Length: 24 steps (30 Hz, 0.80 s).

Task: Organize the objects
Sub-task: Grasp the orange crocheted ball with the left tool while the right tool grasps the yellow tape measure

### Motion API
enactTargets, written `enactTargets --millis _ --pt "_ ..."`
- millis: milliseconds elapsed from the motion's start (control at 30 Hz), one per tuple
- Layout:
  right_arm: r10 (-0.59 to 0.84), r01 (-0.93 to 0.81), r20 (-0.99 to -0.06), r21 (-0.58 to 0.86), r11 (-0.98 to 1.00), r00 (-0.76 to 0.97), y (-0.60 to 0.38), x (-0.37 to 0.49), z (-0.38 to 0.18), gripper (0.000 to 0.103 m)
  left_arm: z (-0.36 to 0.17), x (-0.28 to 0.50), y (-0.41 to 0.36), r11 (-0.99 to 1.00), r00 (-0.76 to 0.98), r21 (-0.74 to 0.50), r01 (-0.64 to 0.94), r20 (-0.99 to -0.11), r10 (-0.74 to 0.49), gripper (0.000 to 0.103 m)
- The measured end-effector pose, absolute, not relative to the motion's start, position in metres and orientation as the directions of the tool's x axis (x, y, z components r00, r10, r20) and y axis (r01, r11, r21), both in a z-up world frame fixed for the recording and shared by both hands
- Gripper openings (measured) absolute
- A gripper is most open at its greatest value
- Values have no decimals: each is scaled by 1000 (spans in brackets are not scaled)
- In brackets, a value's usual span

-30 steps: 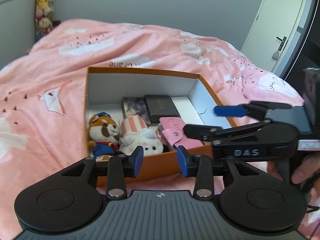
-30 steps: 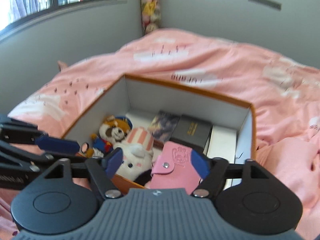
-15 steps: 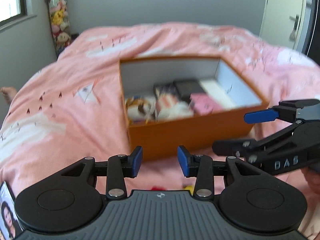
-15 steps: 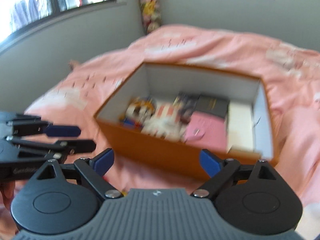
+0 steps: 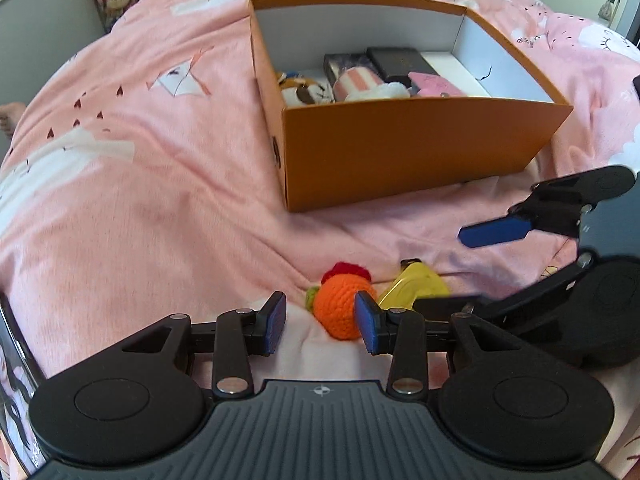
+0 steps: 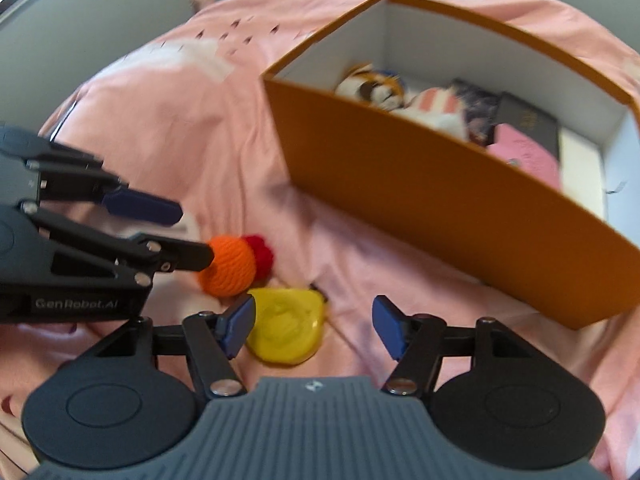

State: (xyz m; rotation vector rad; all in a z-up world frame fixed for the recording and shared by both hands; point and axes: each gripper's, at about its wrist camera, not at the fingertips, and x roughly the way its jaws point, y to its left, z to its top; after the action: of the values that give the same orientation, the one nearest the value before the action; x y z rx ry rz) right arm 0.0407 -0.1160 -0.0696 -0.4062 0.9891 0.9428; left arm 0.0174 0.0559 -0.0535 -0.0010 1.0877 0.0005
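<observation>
Plush toys, wallets sit inside the orange cardboard box [image 5: 420, 152]; the orange crocheted ball [image 5: 340, 308] and yellow flat toy [image 6: 286, 330] wait at six o'clock. The left gripper [image 5: 320, 322] is released and empty; the right gripper [image 6: 314, 326], released, has just been narrowing.

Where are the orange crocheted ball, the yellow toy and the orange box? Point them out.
orange crocheted ball [image 5: 340, 312]: left wrist view, middle of its knitted body.
yellow toy [image 6: 286, 330]: right wrist view, centre of its face.
orange box [image 5: 408, 152]: left wrist view, near outer wall.
</observation>
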Motion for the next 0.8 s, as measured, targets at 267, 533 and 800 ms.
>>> enactTargets --millis 267,533,800 --pt "448 -853 -882 117 508 146 -99 40 -93 57 -55 19 60 1000 451 -30 -1 -892 -26 47" --pt "451 -861 -885 138 489 114 -93 42 -106 56 -59 24 64 998 433 -62 -12 -900 -51 48" --pt "447 -835 -870 80 544 208 -106 44 -89 56 -61 26 68 992 440 -127 -16 -891 -107 57"
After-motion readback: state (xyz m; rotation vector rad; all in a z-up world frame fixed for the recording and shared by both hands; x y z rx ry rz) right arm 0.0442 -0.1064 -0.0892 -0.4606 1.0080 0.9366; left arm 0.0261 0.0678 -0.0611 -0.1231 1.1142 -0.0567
